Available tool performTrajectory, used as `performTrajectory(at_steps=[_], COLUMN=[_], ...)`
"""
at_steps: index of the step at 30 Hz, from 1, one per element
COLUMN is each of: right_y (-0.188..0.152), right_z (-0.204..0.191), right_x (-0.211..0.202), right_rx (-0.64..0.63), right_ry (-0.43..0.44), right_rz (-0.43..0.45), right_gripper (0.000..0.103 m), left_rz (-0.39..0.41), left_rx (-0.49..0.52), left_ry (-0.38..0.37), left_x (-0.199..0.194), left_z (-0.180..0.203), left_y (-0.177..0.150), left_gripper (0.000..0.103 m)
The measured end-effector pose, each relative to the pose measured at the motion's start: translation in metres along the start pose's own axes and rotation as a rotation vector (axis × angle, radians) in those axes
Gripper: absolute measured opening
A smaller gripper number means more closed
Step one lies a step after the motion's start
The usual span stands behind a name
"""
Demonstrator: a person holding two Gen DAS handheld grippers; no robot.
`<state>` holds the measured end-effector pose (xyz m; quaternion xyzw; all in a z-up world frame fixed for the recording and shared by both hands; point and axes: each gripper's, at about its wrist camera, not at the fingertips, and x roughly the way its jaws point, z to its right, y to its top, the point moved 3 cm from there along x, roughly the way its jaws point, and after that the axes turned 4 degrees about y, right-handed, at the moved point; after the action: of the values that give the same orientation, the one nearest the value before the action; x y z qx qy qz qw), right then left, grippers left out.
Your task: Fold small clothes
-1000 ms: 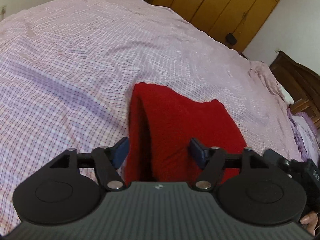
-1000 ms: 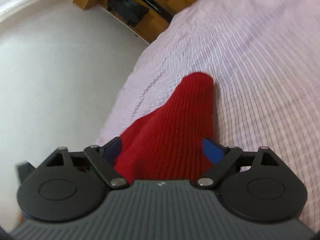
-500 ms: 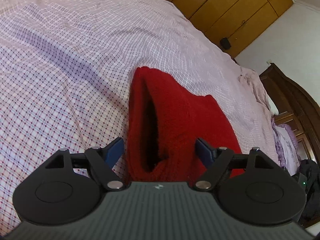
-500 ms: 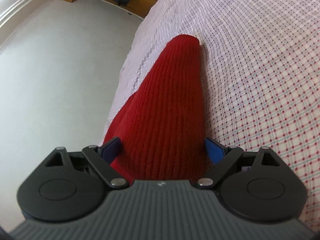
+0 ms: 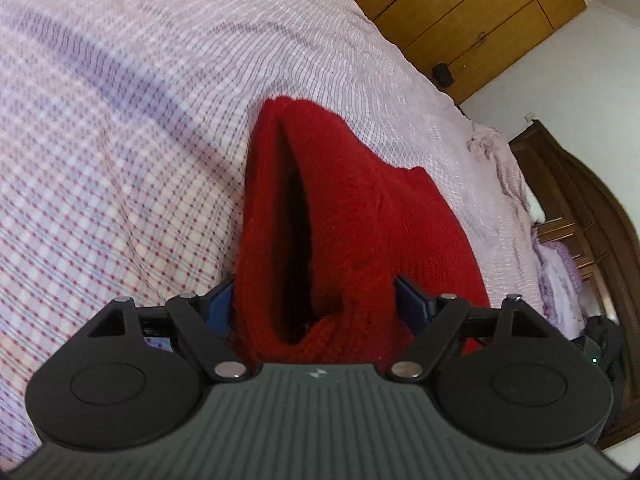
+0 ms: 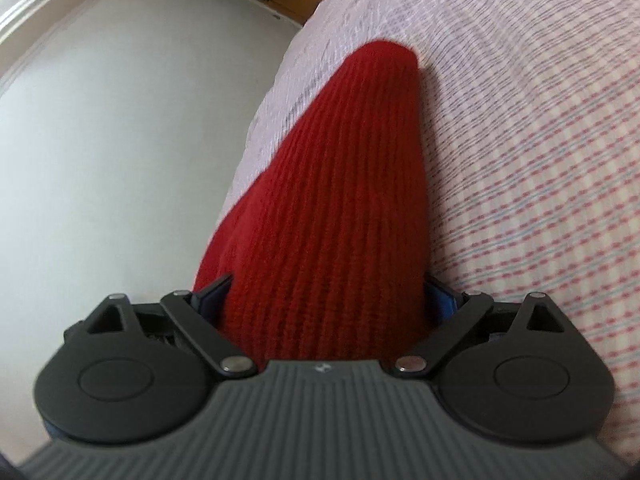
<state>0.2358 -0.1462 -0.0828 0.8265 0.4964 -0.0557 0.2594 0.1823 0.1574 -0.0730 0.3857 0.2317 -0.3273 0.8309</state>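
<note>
A red knit garment lies on a checked pink bedsheet, its open hem facing me in the left wrist view. My left gripper has its blue fingers on either side of the near edge of the cloth, which fills the gap. In the right wrist view the same red garment runs away from me near the bed's edge. My right gripper likewise has its fingers on both sides of the ribbed cloth. Both fingertips are largely hidden by fabric.
A wooden wardrobe stands beyond the bed. A dark wooden headboard and pillows are at the right. In the right wrist view the bed's edge drops to a grey floor on the left.
Both grippers have moved closer to the bed and further onto the garment. The jaws have narrowed onto the red cloth. The cloth now fills both gaps.
</note>
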Motion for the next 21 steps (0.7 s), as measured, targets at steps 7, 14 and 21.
performTrajectory(at_steps=[7, 14, 21], right_y=[0.008, 0.004, -0.025], right_z=[-0.026, -0.036, -0.039], right_x=[-0.028, -0.095, -0.168], right_rx=[0.067, 0.074, -0.025], right_ry=[0.061, 0.088, -0.085], right_rz=[0.012, -0.012, -0.045], right_gripper=[0.068, 0.068, 0.069], left_rz=[0.000, -0.027, -0.086], left_rx=[0.000, 0.031, 0.147], left_ry=[-0.057, -0.106, -0.100], left_x=[-0.016, -0.041, -0.050], left_z=[0.014, 0.058, 0.100], left_y=[-0.004, -0.035, -0.103], left_gripper=[0.077, 0.077, 0.077])
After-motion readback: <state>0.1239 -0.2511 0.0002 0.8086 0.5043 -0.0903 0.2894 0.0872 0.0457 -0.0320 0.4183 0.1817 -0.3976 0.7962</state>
